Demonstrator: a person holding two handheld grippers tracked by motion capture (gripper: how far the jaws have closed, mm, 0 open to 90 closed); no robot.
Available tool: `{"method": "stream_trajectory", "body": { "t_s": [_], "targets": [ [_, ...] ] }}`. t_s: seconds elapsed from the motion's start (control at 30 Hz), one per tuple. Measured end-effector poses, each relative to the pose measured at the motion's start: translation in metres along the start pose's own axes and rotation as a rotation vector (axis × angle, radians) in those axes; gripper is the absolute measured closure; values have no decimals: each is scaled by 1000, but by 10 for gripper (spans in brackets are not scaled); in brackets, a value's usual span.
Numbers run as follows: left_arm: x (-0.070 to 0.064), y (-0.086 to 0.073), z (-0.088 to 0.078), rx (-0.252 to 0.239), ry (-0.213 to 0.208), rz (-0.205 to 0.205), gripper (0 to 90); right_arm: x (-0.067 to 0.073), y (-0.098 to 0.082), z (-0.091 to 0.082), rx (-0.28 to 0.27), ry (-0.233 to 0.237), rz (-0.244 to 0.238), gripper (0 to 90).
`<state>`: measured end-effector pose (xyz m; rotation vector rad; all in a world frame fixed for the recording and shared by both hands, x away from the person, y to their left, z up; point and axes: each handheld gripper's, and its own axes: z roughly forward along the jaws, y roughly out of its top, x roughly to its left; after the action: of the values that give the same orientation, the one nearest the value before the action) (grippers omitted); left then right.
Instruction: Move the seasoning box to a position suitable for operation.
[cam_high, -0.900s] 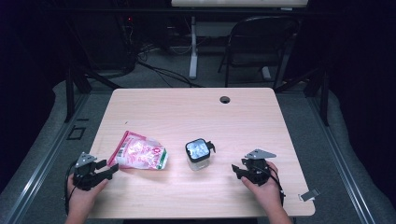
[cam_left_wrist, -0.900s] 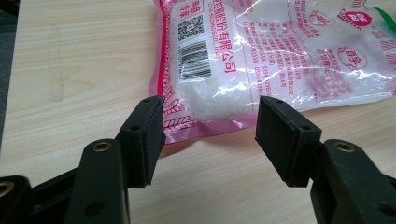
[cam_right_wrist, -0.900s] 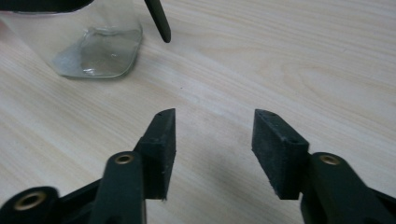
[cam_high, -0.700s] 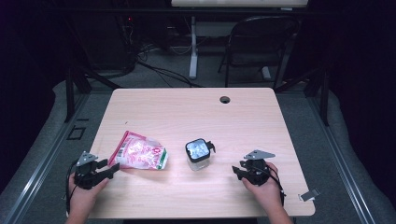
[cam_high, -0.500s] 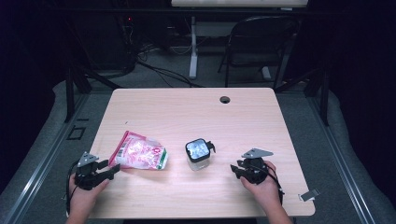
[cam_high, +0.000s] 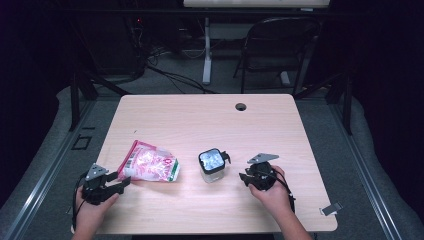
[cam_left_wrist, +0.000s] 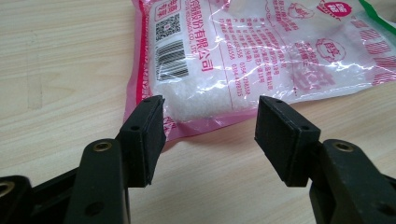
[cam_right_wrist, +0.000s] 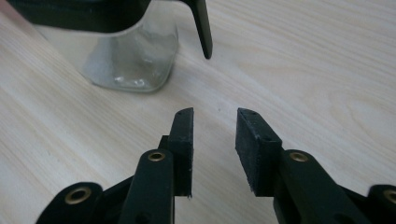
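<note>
From above, a pink bag (cam_high: 149, 167) lies on the counter (cam_high: 200, 120) left of a clear jar (cam_high: 212, 165).

Left hand-held gripper (cam_left_wrist: 210, 126) gapes wide at the bag's white grains.

Right hand-held gripper (cam_right_wrist: 214, 140) is narrowly parted, empty, near the jar.

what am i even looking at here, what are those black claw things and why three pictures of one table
A person sits at a light wooden table, holding a hand-held black gripper in each hand: the left gripper and the right gripper. The wide picture comes from a camera overhead. The other two come from cameras riding on each gripper, looking along its black jaws. On the table lie a pink-edged clear plastic bag of white grains and a small clear glass jar with a black lid. Both pairs of jaws stand open; nothing is held.
</note>
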<state>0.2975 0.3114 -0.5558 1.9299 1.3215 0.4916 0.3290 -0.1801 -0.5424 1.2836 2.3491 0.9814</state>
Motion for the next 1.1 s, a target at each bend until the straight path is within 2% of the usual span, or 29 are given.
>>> {"method": "stream_trajectory", "body": {
  "t_s": [0.17, 0.33, 0.53, 0.77, 0.93, 1.1],
  "targets": [
    [1, 0, 1, 0, -3, 3, 422, -2, 10, 9, 2, 21, 20, 675],
    [2, 0, 2, 4, -3, 1, 421, -2, 20, 15, 2, 18, 16, 640],
    [2, -1, 1, 1, 1, 2, 421, 0, 29, 19, -7, 26, 9, 653],
    [3, -2, 0, 1, 4, -4, 421, 0, 32, 26, 2, 25, 11, 675],
    [3, -2, 1, 4, 4, -1, 421, 0, 33, 34, 1, 41, 30, 676],
    [3, -2, 1, 4, 4, 2, 421, 1, 35, 47, 29, 35, 29, 713]
  ]
}}
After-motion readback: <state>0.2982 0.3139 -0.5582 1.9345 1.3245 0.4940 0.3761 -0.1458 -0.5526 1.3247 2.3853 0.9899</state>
